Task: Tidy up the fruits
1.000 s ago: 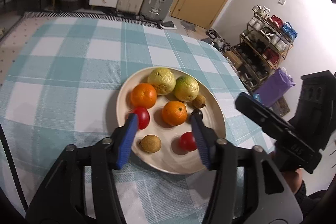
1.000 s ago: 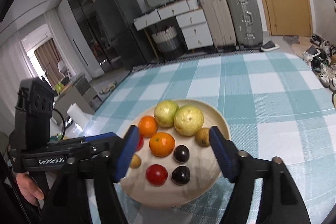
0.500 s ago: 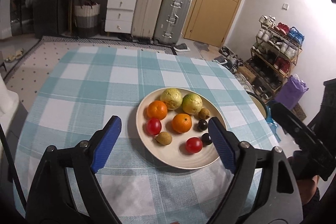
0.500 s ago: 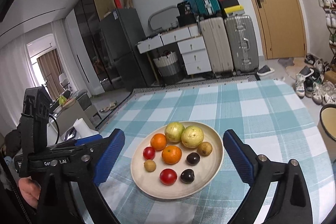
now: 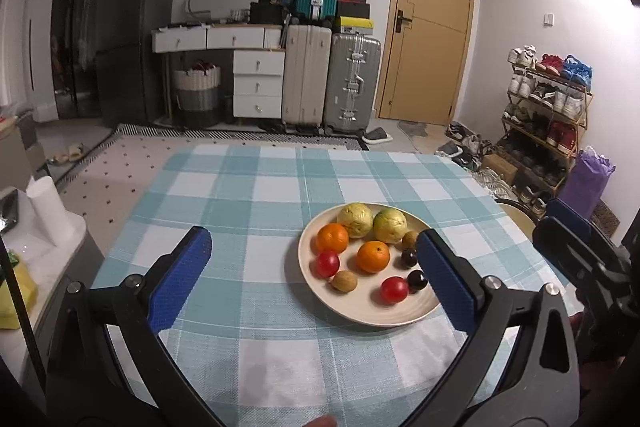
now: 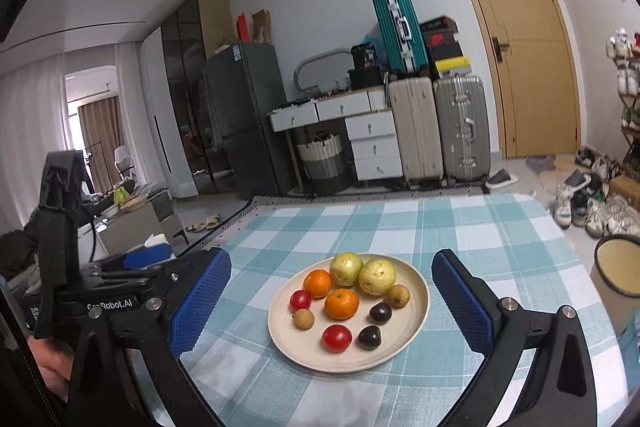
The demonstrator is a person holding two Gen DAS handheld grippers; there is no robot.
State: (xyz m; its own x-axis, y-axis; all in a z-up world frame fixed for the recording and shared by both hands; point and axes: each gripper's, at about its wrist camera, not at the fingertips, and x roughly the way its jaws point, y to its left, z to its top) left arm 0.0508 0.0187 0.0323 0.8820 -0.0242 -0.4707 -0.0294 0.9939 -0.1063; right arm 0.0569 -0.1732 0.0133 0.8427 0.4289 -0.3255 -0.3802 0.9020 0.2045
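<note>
The cream plate (image 6: 416, 327) of fruits is sitting on the checked tablecloth (image 6: 480, 239) beyond the jaws, touching neither pair. The right gripper (image 6: 332, 291) and left gripper (image 5: 312, 267) have just been opening; both are gaping wide, holding nothing.

White walls enclose a tan door (image 5: 434, 27), upright suitcases (image 5: 330, 79), a white drawer unit (image 5: 258, 83), a dark fridge (image 5: 134, 35) and a shoe rack (image 5: 546, 115).

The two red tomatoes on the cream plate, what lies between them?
A small round brown fruit sits between the tomatoes on the plate, clearest in the right wrist view.
</note>
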